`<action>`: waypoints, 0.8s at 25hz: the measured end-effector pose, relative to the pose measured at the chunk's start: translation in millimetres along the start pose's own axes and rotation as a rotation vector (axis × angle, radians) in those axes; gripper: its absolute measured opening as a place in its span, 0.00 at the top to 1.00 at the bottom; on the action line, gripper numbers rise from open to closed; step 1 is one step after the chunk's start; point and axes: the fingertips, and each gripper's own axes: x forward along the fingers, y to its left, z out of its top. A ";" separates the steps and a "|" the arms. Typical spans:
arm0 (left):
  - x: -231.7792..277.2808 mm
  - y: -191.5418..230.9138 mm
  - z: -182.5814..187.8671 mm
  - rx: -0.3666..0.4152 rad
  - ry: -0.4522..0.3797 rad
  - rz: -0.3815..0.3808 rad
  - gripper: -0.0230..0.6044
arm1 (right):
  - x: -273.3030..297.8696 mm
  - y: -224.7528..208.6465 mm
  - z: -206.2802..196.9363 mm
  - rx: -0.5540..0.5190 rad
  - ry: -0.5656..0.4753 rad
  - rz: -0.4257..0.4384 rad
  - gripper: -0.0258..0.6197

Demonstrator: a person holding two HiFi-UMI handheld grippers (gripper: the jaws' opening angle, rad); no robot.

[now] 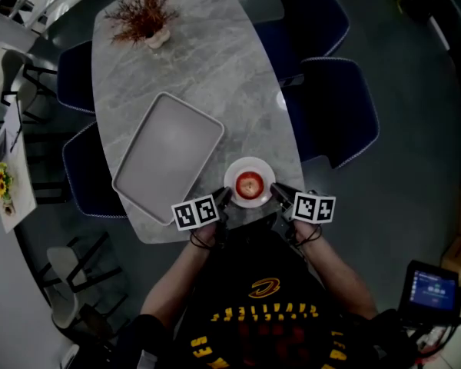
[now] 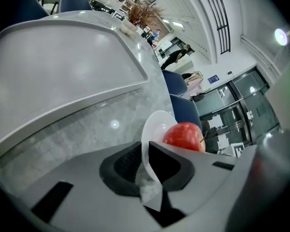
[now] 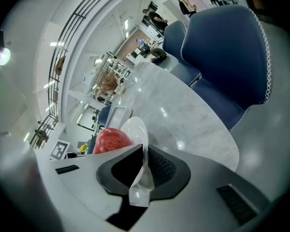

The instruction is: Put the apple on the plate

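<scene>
A red apple (image 1: 248,183) sits on a small white plate (image 1: 232,177) near the front edge of the marble table (image 1: 215,60). My left gripper (image 1: 224,197) is shut on the plate's left rim, and my right gripper (image 1: 276,191) is shut on its right rim. In the left gripper view the thin plate (image 2: 157,127) edge runs between the dark pads of the left gripper (image 2: 146,161), with the apple (image 2: 184,136) just beyond. In the right gripper view the plate (image 3: 135,128) rim is pinched in the right gripper (image 3: 144,162), the apple (image 3: 110,140) to its left.
A large grey tray (image 1: 167,152) lies left of the plate, close to it. A vase of dried red twigs (image 1: 147,18) stands at the table's far end. Blue chairs (image 1: 330,106) line the right side, and more chairs stand on the left.
</scene>
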 end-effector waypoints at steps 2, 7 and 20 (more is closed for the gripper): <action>-7.6 -6.4 -0.2 -0.005 -0.028 -0.015 0.89 | -8.0 6.8 0.4 0.009 -0.011 0.027 0.90; -51.3 -30.1 -2.6 -0.051 -0.111 -0.067 0.89 | -41.3 47.1 0.4 0.059 -0.046 0.109 0.91; -144.5 -62.6 -25.8 -0.263 -0.368 -0.240 0.92 | -83.0 112.4 -10.0 0.123 -0.074 0.370 0.92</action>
